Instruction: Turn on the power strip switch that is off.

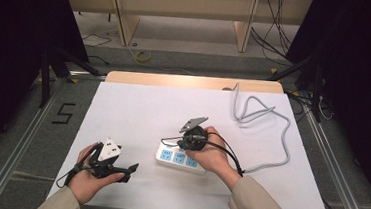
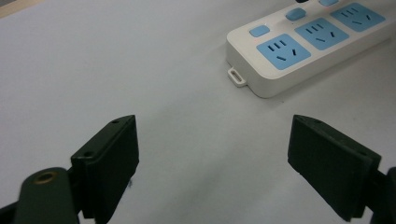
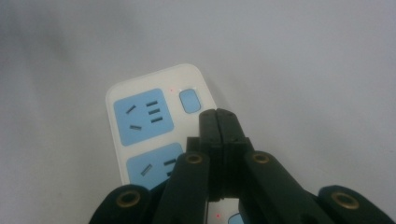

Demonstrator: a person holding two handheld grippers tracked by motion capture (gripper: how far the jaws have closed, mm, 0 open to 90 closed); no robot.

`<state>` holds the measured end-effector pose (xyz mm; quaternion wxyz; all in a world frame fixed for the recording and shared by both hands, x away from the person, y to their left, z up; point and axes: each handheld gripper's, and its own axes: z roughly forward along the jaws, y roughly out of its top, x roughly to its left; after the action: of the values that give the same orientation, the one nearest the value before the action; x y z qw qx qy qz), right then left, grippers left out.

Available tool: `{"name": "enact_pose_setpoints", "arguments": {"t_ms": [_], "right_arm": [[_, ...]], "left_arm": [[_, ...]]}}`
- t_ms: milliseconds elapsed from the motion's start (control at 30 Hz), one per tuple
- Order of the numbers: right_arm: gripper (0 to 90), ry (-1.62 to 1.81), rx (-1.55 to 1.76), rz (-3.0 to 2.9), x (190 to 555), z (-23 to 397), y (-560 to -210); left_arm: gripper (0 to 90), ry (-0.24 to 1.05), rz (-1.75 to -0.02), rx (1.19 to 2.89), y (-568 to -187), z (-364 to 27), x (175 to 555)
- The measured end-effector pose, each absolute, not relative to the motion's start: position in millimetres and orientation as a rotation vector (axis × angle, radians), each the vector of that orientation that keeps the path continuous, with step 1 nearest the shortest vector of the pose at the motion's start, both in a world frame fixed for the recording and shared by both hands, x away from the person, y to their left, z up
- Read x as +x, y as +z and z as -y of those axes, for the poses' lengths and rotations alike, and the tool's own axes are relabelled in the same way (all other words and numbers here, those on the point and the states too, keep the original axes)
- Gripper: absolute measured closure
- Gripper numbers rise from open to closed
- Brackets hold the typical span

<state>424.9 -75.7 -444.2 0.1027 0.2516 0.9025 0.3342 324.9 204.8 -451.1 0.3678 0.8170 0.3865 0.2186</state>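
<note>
Open tongs (image 2: 212, 163) over white table (image 2: 116, 60), power strip (image 2: 303, 46) beyond.

Beige sleeves; black tools (image 3: 218, 116) with brass-coloured screws.

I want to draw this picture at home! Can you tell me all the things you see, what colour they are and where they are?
Power strip: one, white with blue sockets and blue switches, near middle of the table.
Cable: one, grey, looping from the strip over the table's right side.
Table: one, white top with a wooden far edge.
Floor marking: one, black, left of the table.
Left gripper: one, black, jaws open, above bare table left of the strip.
Right gripper: one, black, jaws shut, tips over the strip's switches.
Hands: two, beige sleeves, at the near edge.
</note>
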Motion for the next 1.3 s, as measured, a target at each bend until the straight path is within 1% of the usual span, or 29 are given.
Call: {"name": "enact_pose_setpoints", "arguments": {"t_ms": [1067,1300], "right_arm": [[90.0,0.905,0.777,-2.708,429.3,69.5,-448.0],[90.0,0.876,0.734,-2.709,429.3,69.2,-448.9]], "left_arm": [[16.1,0.558,-0.991,2.104,-451.3,-204.8,325.3],[16.2,0.556,-0.99,2.108,-451.3,-204.7,325.2]]}}
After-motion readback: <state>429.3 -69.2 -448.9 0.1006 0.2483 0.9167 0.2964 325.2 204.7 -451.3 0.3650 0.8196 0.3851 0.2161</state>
